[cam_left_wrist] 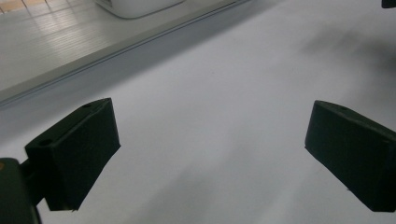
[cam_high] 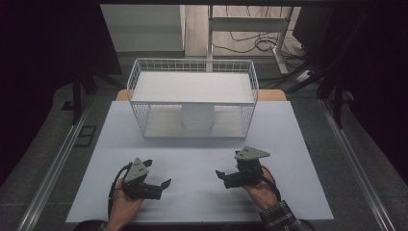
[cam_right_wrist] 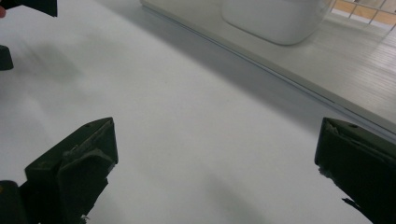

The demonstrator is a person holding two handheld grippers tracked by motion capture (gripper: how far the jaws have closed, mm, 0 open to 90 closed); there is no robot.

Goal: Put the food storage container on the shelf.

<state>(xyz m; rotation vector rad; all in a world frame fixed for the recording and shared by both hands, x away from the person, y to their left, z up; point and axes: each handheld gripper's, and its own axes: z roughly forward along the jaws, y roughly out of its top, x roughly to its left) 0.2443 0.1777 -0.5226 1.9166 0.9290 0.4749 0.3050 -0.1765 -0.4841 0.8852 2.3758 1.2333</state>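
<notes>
My left gripper (cam_high: 157, 173) rests low over the white table (cam_high: 192, 192) at the front left, held in a hand. Its jaws stand wide apart with nothing between them, so it is open (cam_left_wrist: 210, 149). To the front right, my right gripper (cam_high: 227, 168) is also open (cam_right_wrist: 215, 158) and empty, pointing left toward the other one. A white round container (cam_high: 197, 118) stands on the lower shelf of a white wire rack (cam_high: 139, 77) at the back of the table. The container's base (cam_right_wrist: 275, 18) lies ahead of the right jaws and shows in the left gripper view (cam_left_wrist: 135, 5) too.
The rack's upper shelf (cam_high: 192, 86) is a bare white board. Bare table lies between the grippers and the rack's lower board (cam_left_wrist: 46, 42). Beyond the table are a floor with cables (cam_high: 255, 43) and a white frame leg (cam_high: 281, 48).
</notes>
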